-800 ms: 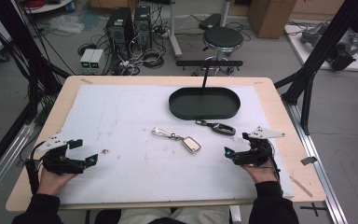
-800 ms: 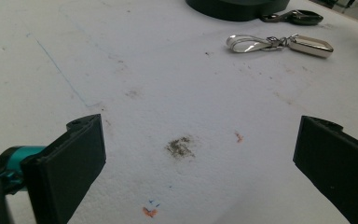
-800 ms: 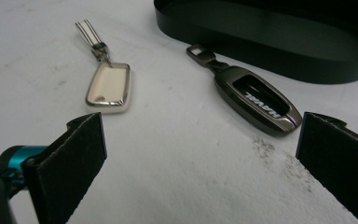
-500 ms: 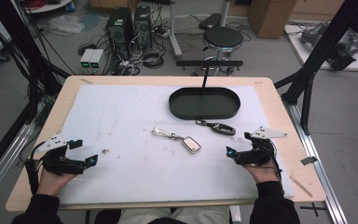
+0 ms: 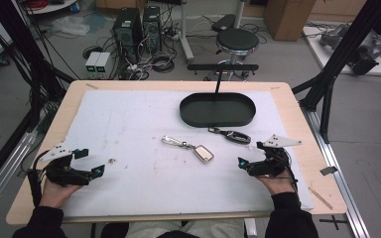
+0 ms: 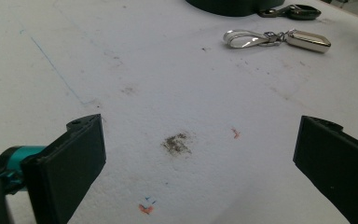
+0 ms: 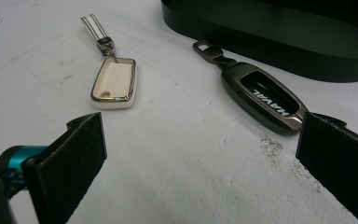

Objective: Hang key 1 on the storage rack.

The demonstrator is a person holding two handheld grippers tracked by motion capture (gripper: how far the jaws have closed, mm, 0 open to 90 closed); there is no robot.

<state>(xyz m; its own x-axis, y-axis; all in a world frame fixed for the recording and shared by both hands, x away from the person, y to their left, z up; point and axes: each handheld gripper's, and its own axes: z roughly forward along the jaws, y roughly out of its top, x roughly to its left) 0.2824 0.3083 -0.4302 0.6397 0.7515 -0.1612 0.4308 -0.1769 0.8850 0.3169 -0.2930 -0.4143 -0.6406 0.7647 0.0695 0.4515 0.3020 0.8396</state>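
Note:
A cream key fob (image 5: 204, 152) on a silver strap lies mid-table on the white mat. Right of it, a dark metal key fob (image 5: 235, 135) lies just in front of the black oval tray (image 5: 217, 110). My right gripper (image 5: 250, 154) rests at the right, open and holding nothing. In the right gripper view its jaws (image 7: 200, 154) stand wide apart, with the cream fob (image 7: 114, 84) ahead left and the dark fob (image 7: 265, 98) ahead right, close to the right jaw. My left gripper (image 5: 90, 162) rests at the near left, open and holding nothing, over bare mat (image 6: 177, 142).
The tray (image 7: 284, 51) holds nothing visible. A black T-shaped stand (image 5: 221, 67) rises behind it. The white mat (image 5: 129, 124) covers most of the wooden table. Both fobs (image 6: 307, 39) lie far from the left gripper. Dark smudges mark the mat.

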